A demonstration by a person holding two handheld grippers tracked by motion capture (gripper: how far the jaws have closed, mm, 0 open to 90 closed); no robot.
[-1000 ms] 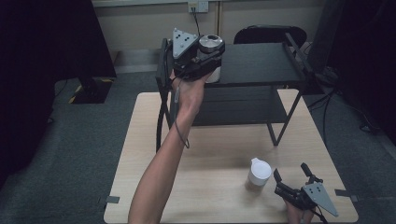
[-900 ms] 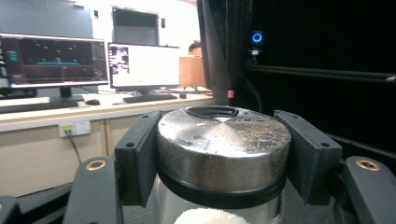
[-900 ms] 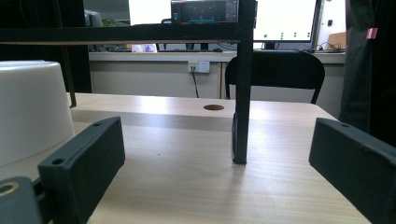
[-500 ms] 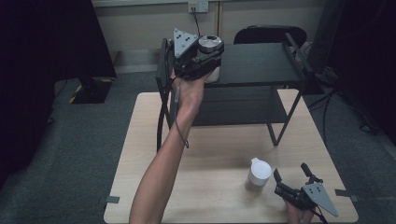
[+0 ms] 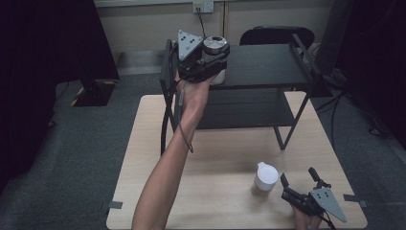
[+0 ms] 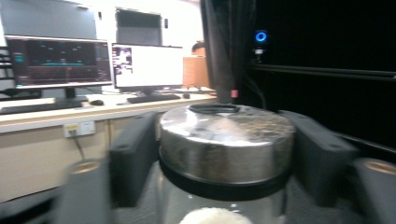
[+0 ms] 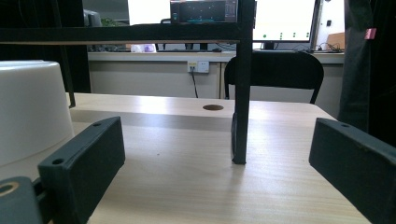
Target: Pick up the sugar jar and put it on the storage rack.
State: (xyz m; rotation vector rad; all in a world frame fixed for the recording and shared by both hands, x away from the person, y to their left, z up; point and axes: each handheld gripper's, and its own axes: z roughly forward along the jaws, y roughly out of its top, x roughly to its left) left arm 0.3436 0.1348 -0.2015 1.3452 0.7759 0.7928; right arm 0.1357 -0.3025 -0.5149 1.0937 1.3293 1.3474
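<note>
Both your grippers are released: the left gripper has just been opening around the jar on the shelf; the right gripper rests beside the white cup.

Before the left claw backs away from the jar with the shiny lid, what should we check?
1. Jar upright on the shelf: ok.
2. Left claw letting go: ok, its jaws have just been opening, with the jar between them.
3. Jar's base away from the shelf edge: cannot tell, the claw hides it.
4. Right claw open and empty: ok.
5. White cup apart from the right claw: ok.
</note>
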